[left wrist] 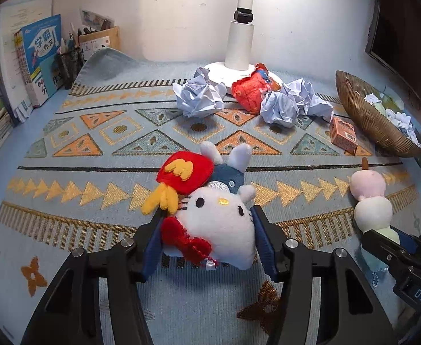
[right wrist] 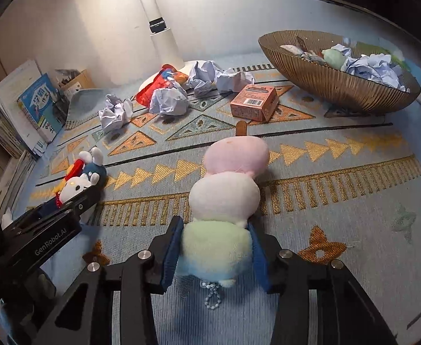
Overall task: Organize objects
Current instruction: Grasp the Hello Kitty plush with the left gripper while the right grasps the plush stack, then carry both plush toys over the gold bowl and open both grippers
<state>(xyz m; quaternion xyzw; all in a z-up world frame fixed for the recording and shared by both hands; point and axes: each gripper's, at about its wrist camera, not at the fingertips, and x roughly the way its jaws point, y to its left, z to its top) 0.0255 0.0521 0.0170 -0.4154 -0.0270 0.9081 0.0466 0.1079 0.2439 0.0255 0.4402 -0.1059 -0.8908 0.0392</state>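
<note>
The cat plush is white with a red bow; the dumpling-skewer plush runs pink, white, pale green. The rug is light blue with orange and gold triangles. The ribbed bowl looks bronze, perhaps brown.

Two wrist fisheyes, angled down, close, sharing patterned mat

A home study corner. Upright schoolbooks and a black mesh pen holder line the wall, beside a white desk lamp. A patterned blue woven cloth covers the table.
</note>
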